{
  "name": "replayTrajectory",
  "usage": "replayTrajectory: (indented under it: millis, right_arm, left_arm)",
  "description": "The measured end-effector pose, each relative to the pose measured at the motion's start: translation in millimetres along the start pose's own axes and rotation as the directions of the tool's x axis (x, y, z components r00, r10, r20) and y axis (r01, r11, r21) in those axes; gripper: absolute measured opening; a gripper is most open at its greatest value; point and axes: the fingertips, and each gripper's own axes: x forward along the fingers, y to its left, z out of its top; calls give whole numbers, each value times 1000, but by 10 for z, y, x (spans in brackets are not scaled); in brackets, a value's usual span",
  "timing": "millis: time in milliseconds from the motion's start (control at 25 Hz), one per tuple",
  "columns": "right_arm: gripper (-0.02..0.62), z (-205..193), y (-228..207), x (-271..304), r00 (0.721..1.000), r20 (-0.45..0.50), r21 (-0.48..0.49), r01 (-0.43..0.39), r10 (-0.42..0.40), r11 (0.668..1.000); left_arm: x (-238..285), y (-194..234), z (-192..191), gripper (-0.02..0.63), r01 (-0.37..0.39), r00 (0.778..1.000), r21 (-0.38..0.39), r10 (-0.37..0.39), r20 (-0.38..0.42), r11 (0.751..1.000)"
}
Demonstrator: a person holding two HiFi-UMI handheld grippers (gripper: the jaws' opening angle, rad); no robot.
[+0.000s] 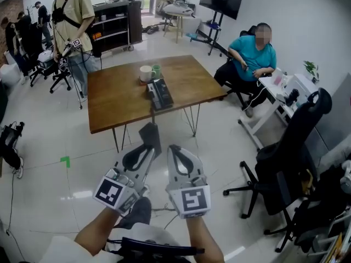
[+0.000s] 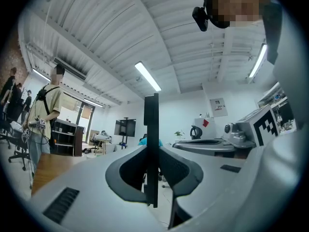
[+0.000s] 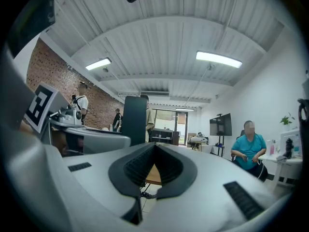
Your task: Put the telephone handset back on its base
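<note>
Left gripper (image 1: 147, 151) clamped on the flat dark telephone handset (image 1: 151, 136), which I'm holding edge-up. Right gripper (image 1: 174, 150) pinched together, empty. Black telephone base (image 1: 160, 93) lies on the brown wooden table (image 1: 115, 100), well apart.

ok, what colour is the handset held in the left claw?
Dark grey, near black. The handset shows best in the head view.

**Q:** How are the hand-held tools finished?

**A:** The left gripper (image 1: 149, 147) and right gripper (image 1: 172, 150) are cased in pale grey-white moulded shells. Dark grey ribbed pads (image 3: 140, 166) are set inside the jaws, and a dark slotted strip (image 3: 241, 199) is inlaid on the shell.

**Q:** What markings are carried?

**A:** A cube with black-and-white square markers is fixed at each rear end: the left cube (image 1: 112, 192) and the right cube (image 1: 190, 199).

**Q:** And what is worn?

**A:** Light clothing (image 1: 60, 251) is crossed by a black strap (image 1: 156, 249).
</note>
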Motion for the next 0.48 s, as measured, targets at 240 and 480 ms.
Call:
replayTrajectory:
  millis: [240, 480]
  right_arm:
    - [5, -123, -203, 415, 1000, -26, -16, -12, 12, 1000]
    - [5, -241, -397, 866, 998, -56, -9, -34, 33, 999]
  left_arm:
    - [314, 301, -164, 64, -1, 1000, -17, 1, -18, 1000]
    - [661, 618, -379, 64, -4, 999, -50, 2, -43, 999]
